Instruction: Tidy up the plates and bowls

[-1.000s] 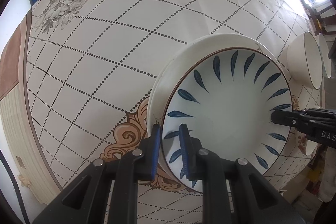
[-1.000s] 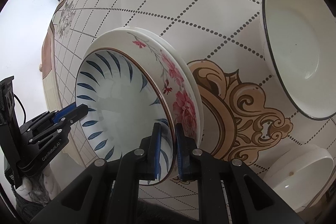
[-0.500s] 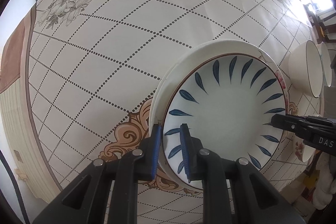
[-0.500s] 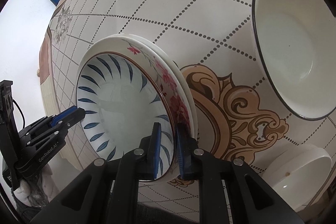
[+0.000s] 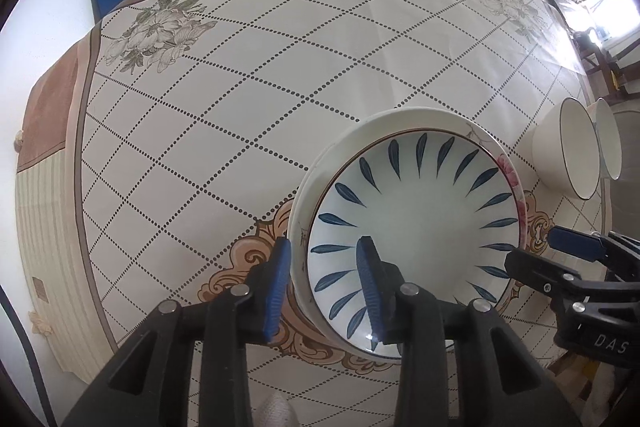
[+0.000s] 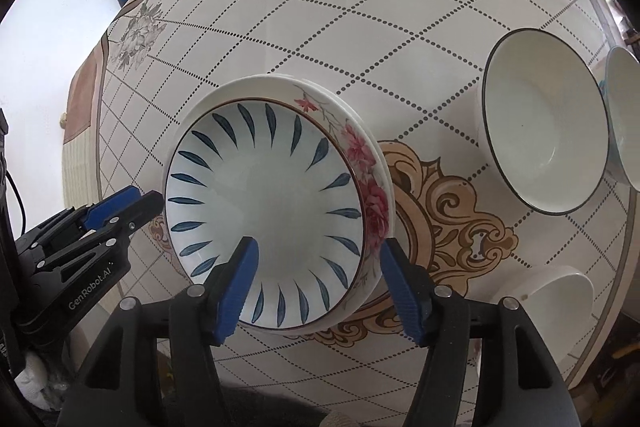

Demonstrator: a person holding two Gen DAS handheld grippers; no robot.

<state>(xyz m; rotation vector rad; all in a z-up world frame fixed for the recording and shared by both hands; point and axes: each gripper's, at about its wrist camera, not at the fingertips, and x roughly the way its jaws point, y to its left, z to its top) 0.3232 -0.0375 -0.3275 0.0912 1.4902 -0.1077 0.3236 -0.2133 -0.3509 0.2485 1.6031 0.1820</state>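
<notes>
Straddling the blue-leaf plate [image 6: 264, 203] rim w/o contact, L claw [image 5: 326, 285] & R claw [image 6: 316, 285] are released, jaws just opened.

Both tools point steeply downward, the left tool [image 5: 326, 281] with jaws just parted a little and the right tool [image 6: 320, 277] with jaws just spread wide, neither gripping anything.

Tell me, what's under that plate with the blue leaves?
The blue-leaf plate sits on a plate with pink flowers. Only that one's rim shows, and its middle is covered. More white edges peek out below, but I cannot count them.
</notes>
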